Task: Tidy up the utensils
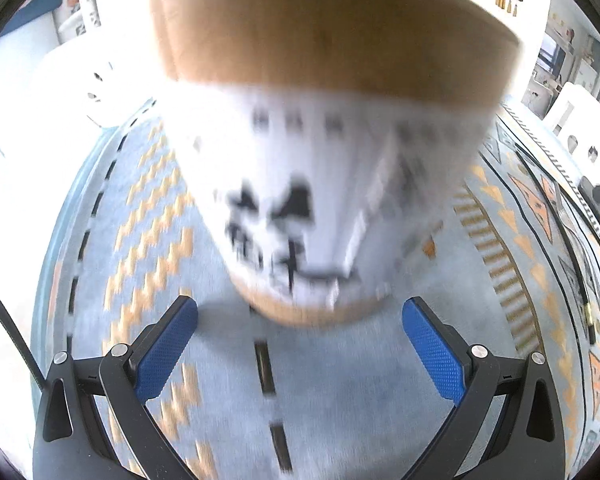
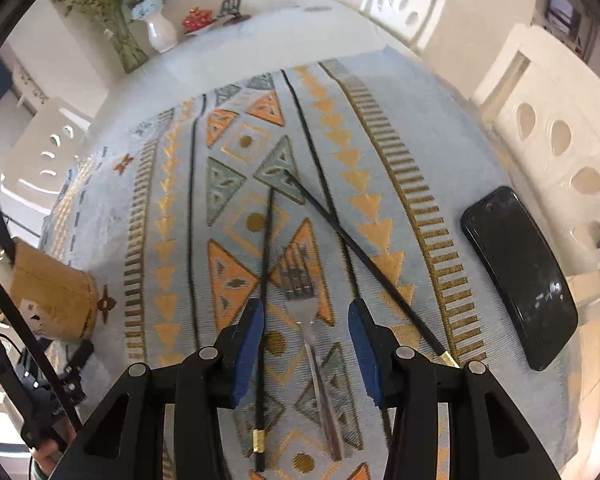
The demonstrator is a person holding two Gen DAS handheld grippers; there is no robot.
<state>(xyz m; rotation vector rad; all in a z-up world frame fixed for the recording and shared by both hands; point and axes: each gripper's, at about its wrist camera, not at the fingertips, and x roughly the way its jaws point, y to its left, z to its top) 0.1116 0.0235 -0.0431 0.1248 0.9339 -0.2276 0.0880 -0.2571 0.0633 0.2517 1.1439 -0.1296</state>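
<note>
Right gripper (image 2: 305,344) hovered over the fork (image 2: 300,280), fingers released, nothing grasped; chopsticks (image 2: 266,264) lay either side of the fork on the patterned worktop (image 2: 380,120). Utensil holder (image 1: 324,152) stood just beyond the left gripper (image 1: 300,340), fingers released. Next, likely: lower and clench on the fork

I see two black chopsticks (image 2: 266,280) (image 2: 364,258) and one fork (image 2: 306,312) on the cloth. There is one cup (image 1: 320,152) for the utensils. One black phone (image 2: 518,276) lies at the side. One white vase (image 2: 161,33) of flowers stands far back. I count three white chairs (image 2: 404,4) (image 2: 556,148) (image 2: 46,152).
</note>
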